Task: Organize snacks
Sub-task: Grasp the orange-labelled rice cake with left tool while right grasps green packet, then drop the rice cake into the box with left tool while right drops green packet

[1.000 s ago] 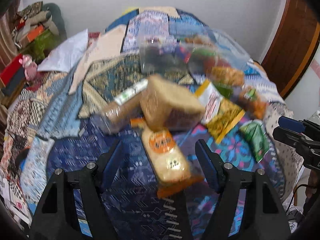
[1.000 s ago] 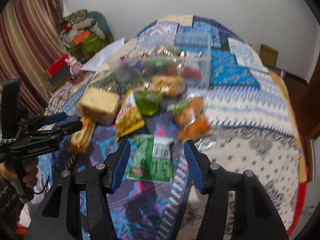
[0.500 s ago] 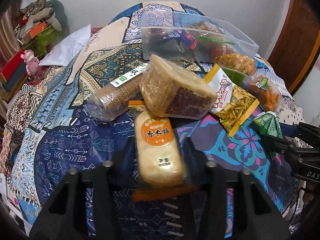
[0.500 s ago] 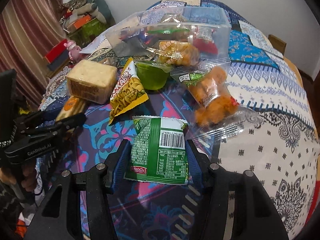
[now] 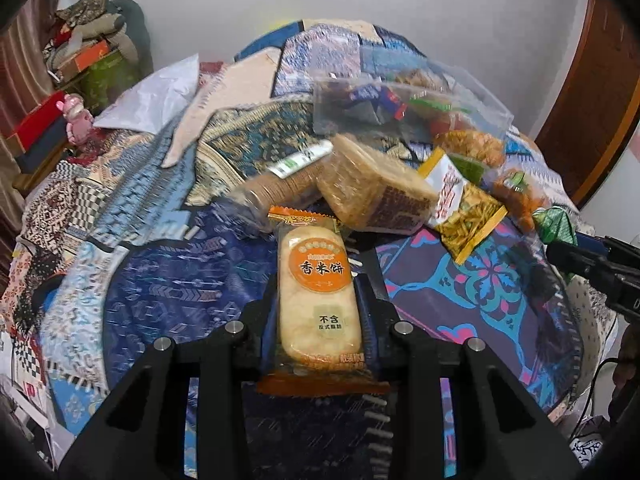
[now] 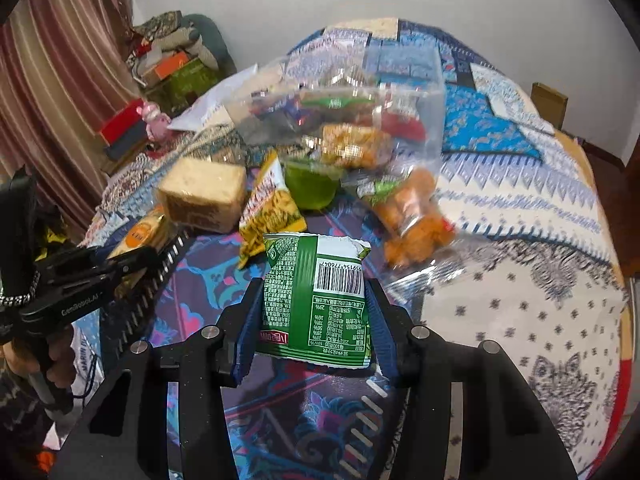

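Clamping a glossy oblong rice cracker pack [image 5: 318, 300], the left hand-held gripper [image 5: 318, 312] is closed tight on it; the right hand-held gripper [image 6: 314, 312] has just been closing onto a crinkly green packet [image 6: 316, 300] above the patterned bed [image 6: 520, 264], near a clear plastic bin [image 6: 344, 120].

R gripper [image 6: 310, 316] clamping green snack packet [image 6: 316, 300] over the patterned bedspread [image 6: 520, 280].

Blue pads pressing both sides of the packet, barcode side facing cam; jaws just been closing in on it. L gripper [image 6: 132, 258] showing at left edge w/ orange-label rice cracker pack [image 6: 140, 234] in it. Behind: yellow chip bag [image 6: 272, 216], green cup [image 6: 310, 190], orange puffs bag [image 6: 412, 216], cracker block [image 6: 202, 194], clear bin [image 6: 420, 80] holding more snacks.
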Available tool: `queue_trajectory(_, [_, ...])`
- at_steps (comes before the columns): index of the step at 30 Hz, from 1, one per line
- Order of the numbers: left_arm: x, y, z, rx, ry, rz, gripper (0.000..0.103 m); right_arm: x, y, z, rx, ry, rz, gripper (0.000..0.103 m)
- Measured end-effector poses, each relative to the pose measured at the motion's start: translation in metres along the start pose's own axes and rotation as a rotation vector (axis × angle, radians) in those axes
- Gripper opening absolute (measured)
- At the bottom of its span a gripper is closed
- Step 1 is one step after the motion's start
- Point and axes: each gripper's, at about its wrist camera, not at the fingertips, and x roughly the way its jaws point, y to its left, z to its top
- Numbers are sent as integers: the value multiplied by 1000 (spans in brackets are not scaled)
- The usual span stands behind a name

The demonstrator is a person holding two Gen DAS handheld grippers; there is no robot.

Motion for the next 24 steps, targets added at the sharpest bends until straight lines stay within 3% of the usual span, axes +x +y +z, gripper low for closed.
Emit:
queue_trajectory(11, [-48,-8,39,17,-150,-40,34,-30,2,29,-6,-110,1,46])
queue_trajectory(24, [-34,-42,111,86,-209,-93,34,-39,-9,89,-14,-230,-34,46])
